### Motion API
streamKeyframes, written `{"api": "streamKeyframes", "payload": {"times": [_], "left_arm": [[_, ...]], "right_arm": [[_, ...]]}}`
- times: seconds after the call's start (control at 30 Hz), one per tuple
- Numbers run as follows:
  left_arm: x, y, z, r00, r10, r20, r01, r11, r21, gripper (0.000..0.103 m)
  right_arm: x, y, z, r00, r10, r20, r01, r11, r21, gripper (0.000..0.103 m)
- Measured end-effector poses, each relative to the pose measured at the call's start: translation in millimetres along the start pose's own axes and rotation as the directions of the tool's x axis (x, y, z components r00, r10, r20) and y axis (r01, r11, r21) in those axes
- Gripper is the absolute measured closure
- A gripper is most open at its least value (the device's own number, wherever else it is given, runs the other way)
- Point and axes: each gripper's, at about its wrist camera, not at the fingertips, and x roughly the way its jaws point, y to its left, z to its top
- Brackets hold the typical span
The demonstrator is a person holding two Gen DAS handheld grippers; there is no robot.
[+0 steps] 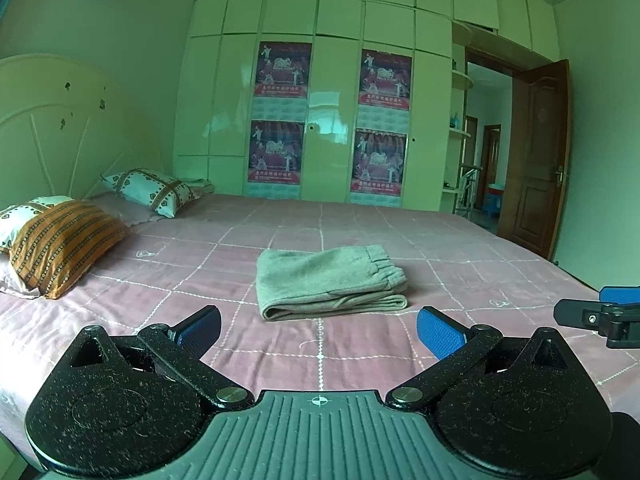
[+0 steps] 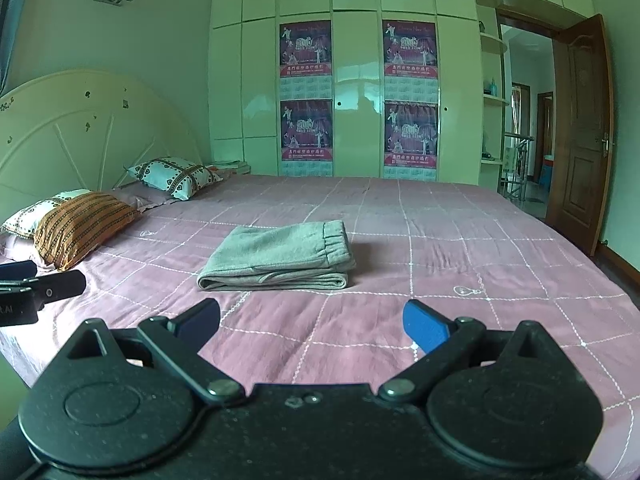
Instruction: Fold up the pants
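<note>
Grey pants (image 1: 330, 282) lie folded in a compact rectangle on the pink checked bedspread (image 1: 460, 280), elastic waistband to the right. They also show in the right wrist view (image 2: 278, 256). My left gripper (image 1: 320, 330) is open and empty, held back from the pants, near the bed's front edge. My right gripper (image 2: 312, 322) is open and empty too, set back from the pants. The right gripper's tip shows at the right edge of the left wrist view (image 1: 600, 312); the left gripper's tip shows at the left edge of the right wrist view (image 2: 40, 284).
Pillows (image 1: 60, 244) lie at the left by the white headboard (image 1: 60, 120), another pillow (image 1: 154, 190) further back. A white wardrobe with posters (image 1: 328, 120) stands behind the bed. An open brown door (image 1: 536, 160) is at the right.
</note>
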Motion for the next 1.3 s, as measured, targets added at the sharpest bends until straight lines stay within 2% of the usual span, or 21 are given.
{"api": "streamKeyframes", "payload": {"times": [1.13,1.3], "left_arm": [[1.8,0.9,0.2,0.999,-0.030,0.015,0.030,1.000,0.007,0.000],[1.4,5.0,-1.0,0.998,-0.065,0.013,0.065,0.998,-0.015,0.000]], "right_arm": [[-2.8,-1.7,0.9,1.000,-0.005,0.000,0.005,1.000,0.008,0.010],[-2.3,-1.9,0.0,1.000,-0.006,0.000,0.006,1.000,0.002,0.009]]}}
